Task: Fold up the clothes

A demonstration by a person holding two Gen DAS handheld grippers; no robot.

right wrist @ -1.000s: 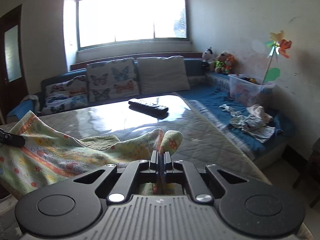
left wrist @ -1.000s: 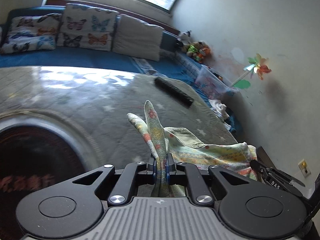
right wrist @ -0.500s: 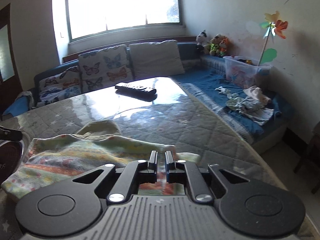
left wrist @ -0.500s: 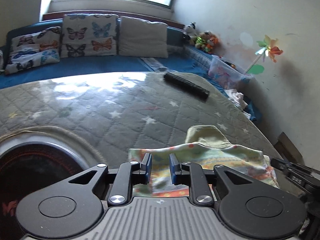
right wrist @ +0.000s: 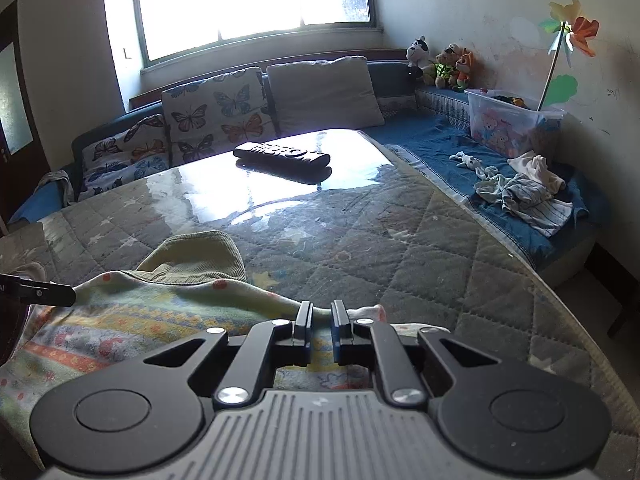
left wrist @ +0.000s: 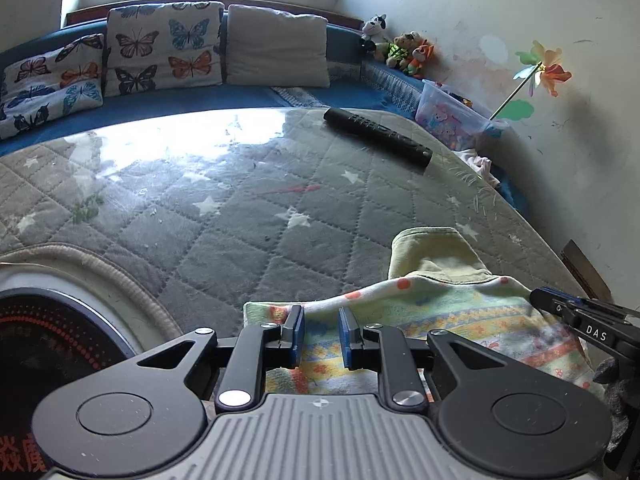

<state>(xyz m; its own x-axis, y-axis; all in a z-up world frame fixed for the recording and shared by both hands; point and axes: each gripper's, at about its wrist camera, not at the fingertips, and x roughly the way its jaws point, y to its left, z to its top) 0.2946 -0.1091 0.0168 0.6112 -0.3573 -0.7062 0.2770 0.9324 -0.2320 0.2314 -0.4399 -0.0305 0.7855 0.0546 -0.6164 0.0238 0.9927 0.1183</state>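
black remote (right wrist: 282,153) on quilted table (right wrist: 400,248); butterfly cushions (left wrist: 164,46) behind.

In the left wrist view, the garment (left wrist: 432,316) is lying at lower right on the quilted table (left wrist: 240,216), the left gripper (left wrist: 321,332) poised over its near edge at lower centre. The remote control (left wrist: 376,136) is resting on the table at upper right. Cushions (left wrist: 276,46) are leaning along the sofa (left wrist: 256,98) behind the table, across the top. The storage bin (left wrist: 452,124) is sitting right of the remote, beyond the table's edge.
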